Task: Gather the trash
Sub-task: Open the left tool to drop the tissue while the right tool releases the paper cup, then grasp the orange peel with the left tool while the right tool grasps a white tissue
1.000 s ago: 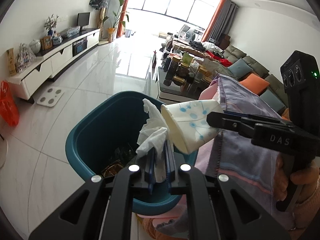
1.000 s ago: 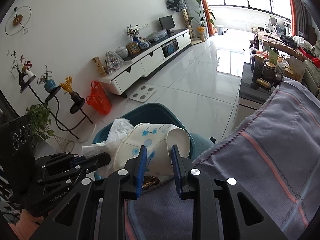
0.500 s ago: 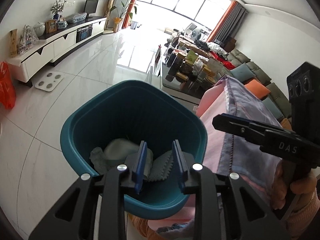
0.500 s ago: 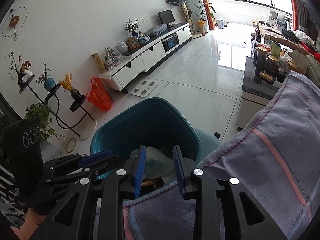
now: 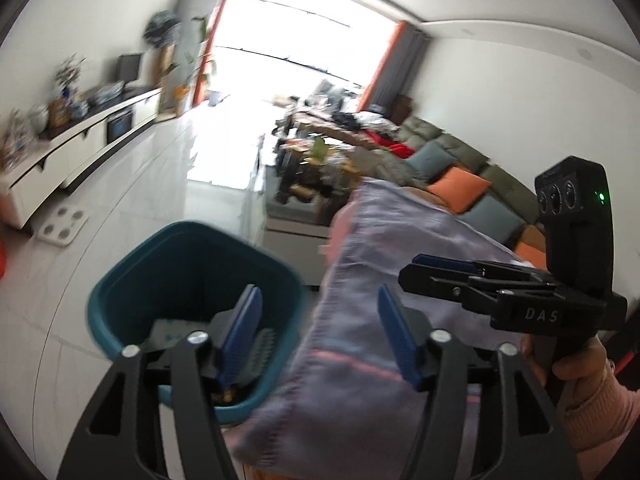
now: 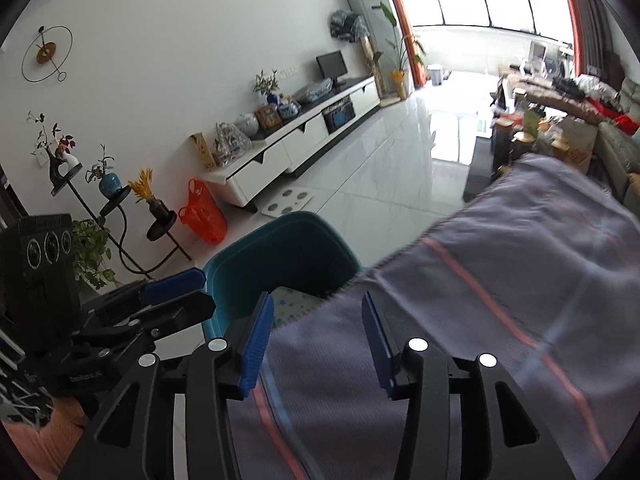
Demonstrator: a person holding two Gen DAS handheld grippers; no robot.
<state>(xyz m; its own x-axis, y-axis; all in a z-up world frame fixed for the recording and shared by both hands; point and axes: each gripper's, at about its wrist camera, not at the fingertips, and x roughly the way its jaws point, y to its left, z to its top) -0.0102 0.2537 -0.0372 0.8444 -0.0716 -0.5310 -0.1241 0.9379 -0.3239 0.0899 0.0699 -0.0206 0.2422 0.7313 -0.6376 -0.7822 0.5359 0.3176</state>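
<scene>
A teal trash bin (image 5: pixel 192 256) stands on the white floor beside a table under a purple striped cloth (image 5: pixel 368 320). The bin also shows in the right wrist view (image 6: pixel 280 248). A white paper cup with blue dots (image 6: pixel 296 305) lies inside it, seen too in the left wrist view (image 5: pixel 168 330). My left gripper (image 5: pixel 320 336) is open and empty over the bin's right rim and the cloth edge. My right gripper (image 6: pixel 318 340) is open and empty above the cloth (image 6: pixel 500 300), close to the bin. Each gripper shows in the other's view, the right one (image 5: pixel 480 280) and the left one (image 6: pixel 160 300).
A white TV cabinet (image 6: pixel 304 148) runs along the left wall. An orange plastic bag (image 6: pixel 202 216) and a plant stand (image 6: pixel 120 208) stand near it. A white scale (image 6: pixel 288 202) lies on the floor. A cluttered low table (image 5: pixel 312 176) and a sofa (image 5: pixel 460 176) are behind.
One second ago my left gripper held a tissue and my right held the paper cup over the bin. Both were dropped in. Both grippers have opened wider and shifted right over the cloth.
</scene>
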